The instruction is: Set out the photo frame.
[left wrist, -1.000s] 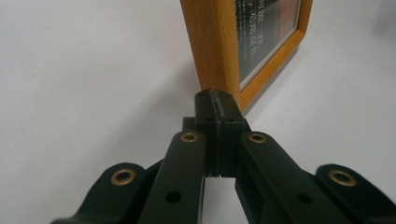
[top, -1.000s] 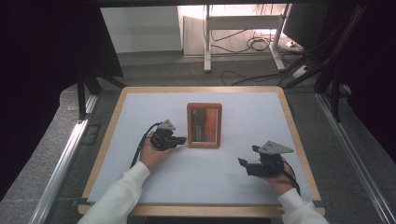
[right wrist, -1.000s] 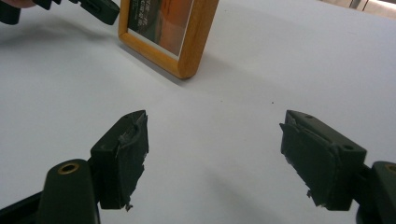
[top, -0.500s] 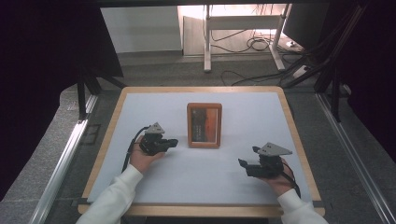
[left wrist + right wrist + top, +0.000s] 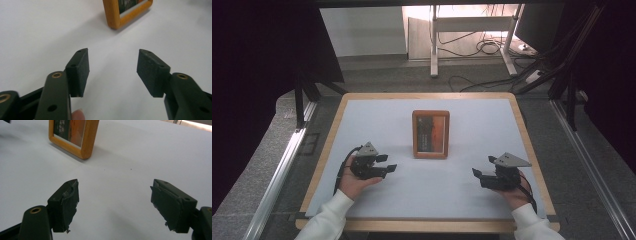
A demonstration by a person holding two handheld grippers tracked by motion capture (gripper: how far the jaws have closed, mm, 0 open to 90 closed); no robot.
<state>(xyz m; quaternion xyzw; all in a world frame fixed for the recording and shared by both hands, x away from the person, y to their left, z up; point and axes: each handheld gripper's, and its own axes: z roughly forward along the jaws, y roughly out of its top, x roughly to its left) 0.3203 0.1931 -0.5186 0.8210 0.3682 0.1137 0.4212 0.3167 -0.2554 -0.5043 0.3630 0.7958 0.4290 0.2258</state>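
A rectangular wooden picture frame (image 5: pixel 430 134) lies flat at the centre of the smooth white table (image 5: pixel 462 195). The left gripper (image 5: pixel 112 66) and right gripper (image 5: pixel 113 202) each have jaws spread apart around nothing, with matte black rectangular pads (image 5: pixel 150 71).

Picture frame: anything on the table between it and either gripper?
Nothing visible. The picture frame lies alone mid-table; bare white surface separates it from the left gripper and the right gripper. Both stand open, holding nothing.

Picture frame (image 5: pixel 430 134) mid-table (image 5: pixel 472 200), between and beyond both hand-held grippers.
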